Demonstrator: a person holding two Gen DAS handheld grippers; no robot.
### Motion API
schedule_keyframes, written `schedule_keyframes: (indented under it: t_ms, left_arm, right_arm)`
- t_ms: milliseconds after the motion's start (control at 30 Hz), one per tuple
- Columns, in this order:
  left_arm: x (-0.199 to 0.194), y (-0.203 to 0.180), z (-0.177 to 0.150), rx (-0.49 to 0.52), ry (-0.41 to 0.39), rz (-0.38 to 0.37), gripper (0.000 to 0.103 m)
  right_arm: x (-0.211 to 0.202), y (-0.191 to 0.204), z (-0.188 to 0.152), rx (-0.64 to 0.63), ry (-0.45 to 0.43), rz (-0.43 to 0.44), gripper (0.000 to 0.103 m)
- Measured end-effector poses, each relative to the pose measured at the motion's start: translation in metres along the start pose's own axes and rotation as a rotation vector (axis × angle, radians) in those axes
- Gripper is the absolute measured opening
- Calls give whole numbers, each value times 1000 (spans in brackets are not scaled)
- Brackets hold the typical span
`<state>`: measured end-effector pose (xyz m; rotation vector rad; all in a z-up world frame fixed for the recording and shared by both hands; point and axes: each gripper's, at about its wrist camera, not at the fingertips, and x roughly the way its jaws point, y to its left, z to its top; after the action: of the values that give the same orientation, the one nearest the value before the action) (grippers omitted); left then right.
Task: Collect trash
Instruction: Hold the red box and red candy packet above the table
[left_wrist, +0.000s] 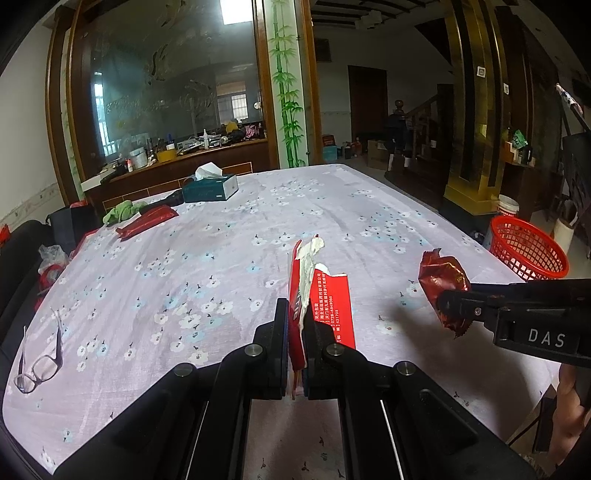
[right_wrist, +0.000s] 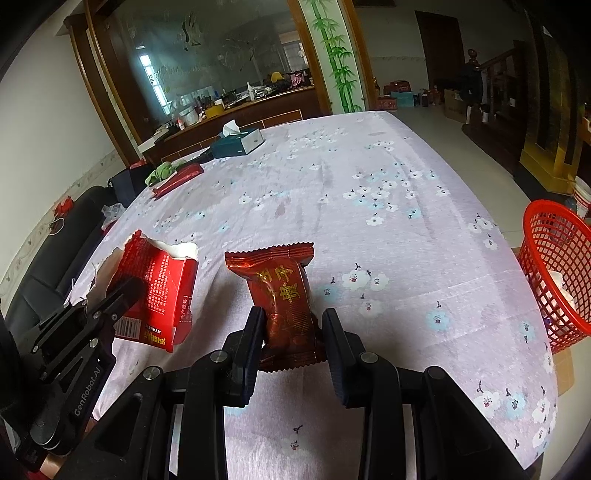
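Note:
My left gripper (left_wrist: 300, 318) is shut on a torn red carton (left_wrist: 332, 306) with white ripped edges, held upright just above the table. In the right wrist view the same carton (right_wrist: 159, 291) hangs at the left in the left gripper (right_wrist: 125, 291). My right gripper (right_wrist: 291, 332) is shut on a dark red snack wrapper (right_wrist: 284, 295) with gold print, lifted off the cloth. From the left wrist view, that wrapper (left_wrist: 441, 284) and the right gripper (left_wrist: 448, 306) sit to the right of the carton. A red mesh basket (right_wrist: 554, 266) stands beyond the table's right edge.
The table (left_wrist: 221, 266) has a lilac floral cloth. On it lie glasses (left_wrist: 40, 362) near left, and a red packet (left_wrist: 146, 221), a green cloth (left_wrist: 122, 212) and a tissue box (left_wrist: 210, 186) far left. The basket (left_wrist: 528, 251) holds white paper. A dark sofa runs along the left.

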<state>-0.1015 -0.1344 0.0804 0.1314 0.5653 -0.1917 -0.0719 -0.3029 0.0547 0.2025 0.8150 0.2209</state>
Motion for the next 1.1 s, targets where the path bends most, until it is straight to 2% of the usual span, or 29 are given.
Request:
schedule_keyframes:
  t_ms: [633, 1100]
  left_arm:
    - [-32, -13, 0, 35, -53, 14, 5]
    - [-44, -4, 5, 29, -79, 24, 5]
  right_arm:
    - [-36, 0, -10, 2, -55, 10, 35]
    - [-47, 4, -6, 1, -82, 23, 35]
